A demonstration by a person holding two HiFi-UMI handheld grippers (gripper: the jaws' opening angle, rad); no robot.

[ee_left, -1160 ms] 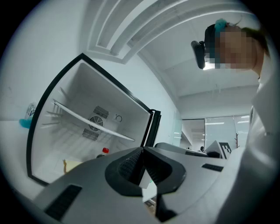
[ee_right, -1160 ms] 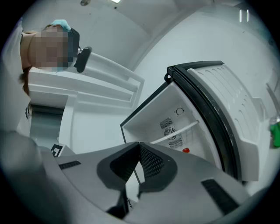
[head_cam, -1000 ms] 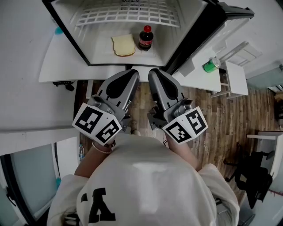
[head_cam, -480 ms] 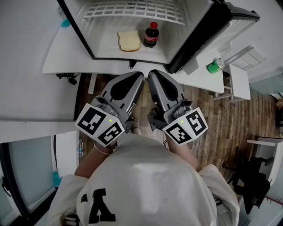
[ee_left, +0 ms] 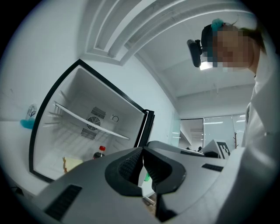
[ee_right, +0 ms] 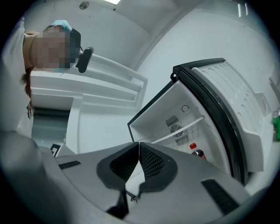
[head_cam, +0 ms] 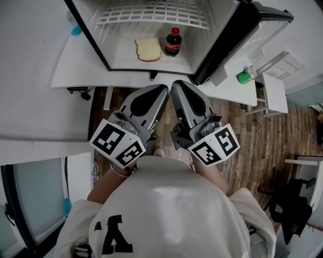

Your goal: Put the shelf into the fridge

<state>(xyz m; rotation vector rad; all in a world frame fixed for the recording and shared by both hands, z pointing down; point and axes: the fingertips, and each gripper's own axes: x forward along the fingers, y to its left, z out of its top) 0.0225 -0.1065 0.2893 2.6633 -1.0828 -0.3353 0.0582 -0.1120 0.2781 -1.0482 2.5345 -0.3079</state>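
Both closed and empty, left gripper and right gripper face the fridge holding shelf, bread and bottle.

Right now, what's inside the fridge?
A white wire shelf sits in its upper part; below it, on the fridge floor, a slice of bread lies beside a dark cola bottle with a red cap. The floor's back, under the shelf, is covered in the head view.

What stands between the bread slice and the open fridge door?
The cola bottle stands there, close beside the bread slice; the fridge door is further to the right. The head view shows this most clearly.
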